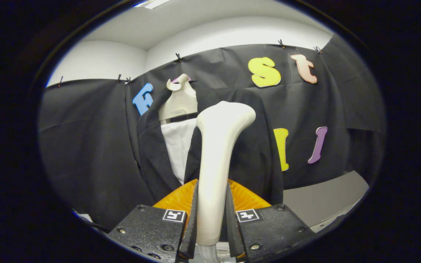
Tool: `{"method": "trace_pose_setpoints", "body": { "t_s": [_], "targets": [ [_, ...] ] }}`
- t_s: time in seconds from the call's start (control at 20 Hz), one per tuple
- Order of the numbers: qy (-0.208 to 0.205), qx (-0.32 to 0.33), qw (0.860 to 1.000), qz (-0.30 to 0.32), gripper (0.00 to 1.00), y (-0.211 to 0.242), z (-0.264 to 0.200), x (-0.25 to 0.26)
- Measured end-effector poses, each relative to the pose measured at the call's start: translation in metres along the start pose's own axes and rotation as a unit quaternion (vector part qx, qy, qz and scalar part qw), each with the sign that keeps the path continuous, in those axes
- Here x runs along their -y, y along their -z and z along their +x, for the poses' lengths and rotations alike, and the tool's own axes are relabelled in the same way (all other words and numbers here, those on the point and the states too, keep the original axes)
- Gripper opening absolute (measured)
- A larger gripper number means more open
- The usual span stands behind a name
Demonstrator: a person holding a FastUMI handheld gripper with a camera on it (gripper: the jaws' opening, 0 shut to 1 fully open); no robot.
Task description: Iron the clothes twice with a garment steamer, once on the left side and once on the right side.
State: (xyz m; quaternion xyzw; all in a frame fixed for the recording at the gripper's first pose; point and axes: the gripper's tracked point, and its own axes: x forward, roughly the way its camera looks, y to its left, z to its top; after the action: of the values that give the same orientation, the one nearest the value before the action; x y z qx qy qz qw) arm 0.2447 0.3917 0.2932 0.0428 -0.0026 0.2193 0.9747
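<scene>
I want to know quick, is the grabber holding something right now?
Gripper: closed, both fingers pressing the handle of the white garment steamer, whose head is up against the black jacket.

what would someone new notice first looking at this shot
The pale garment steamer stands upright between the fingers of the gripper, both pressing its handle. Just beyond its head hangs a black jacket over a white shirt on a cream hanger.
</scene>
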Motion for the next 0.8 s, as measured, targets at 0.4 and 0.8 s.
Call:
{"method": "trace_pose_setpoints", "body": {
  "t_s": [0.4,0.8],
  "targets": [
    [0.008,-0.039,0.999,0.005,0.38,0.046,0.000,0.008],
    [0.019,-0.088,0.996,0.004,0.38,0.107,-0.001,0.017]
  ]
}}
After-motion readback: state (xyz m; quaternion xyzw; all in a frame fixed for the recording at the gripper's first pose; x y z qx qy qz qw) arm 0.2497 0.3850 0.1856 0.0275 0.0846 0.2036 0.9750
